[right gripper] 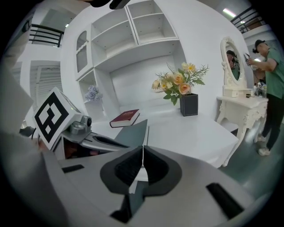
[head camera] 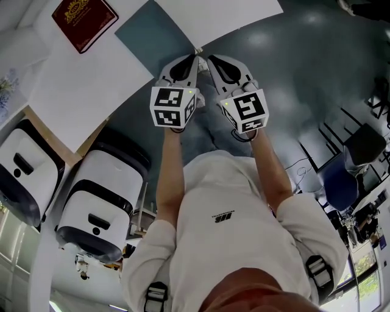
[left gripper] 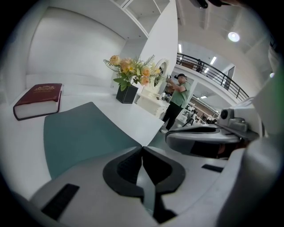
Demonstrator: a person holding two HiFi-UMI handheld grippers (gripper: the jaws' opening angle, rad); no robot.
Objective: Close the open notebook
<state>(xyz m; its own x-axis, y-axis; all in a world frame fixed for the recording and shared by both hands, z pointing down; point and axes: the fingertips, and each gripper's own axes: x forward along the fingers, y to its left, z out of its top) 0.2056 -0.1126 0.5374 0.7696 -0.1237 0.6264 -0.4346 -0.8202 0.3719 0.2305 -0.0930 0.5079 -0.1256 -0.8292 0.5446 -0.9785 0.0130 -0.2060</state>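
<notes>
The open notebook lies at the white table's (head camera: 79,91) near edge, its teal cover (head camera: 152,36) flat and a white page (head camera: 219,18) raised beside it. In the left gripper view the teal cover (left gripper: 84,137) spreads over the table and the white page (left gripper: 165,66) stands up. My left gripper (head camera: 191,56) and right gripper (head camera: 210,58) meet side by side at the notebook's near corner. The left gripper (left gripper: 142,148) is shut on a thin teal-grey leaf. Seen edge-on, the notebook (right gripper: 135,133) runs into the right gripper (right gripper: 143,148), which is shut on its white edge.
A dark red book (head camera: 84,21) lies further back on the table. Flowers in a black vase (right gripper: 188,104) stand at the table's far side, under wall shelves (right gripper: 133,31). A white dressing table (right gripper: 239,106) and a person in green (left gripper: 177,95) are beyond. White machines (head camera: 100,201) stand beside me.
</notes>
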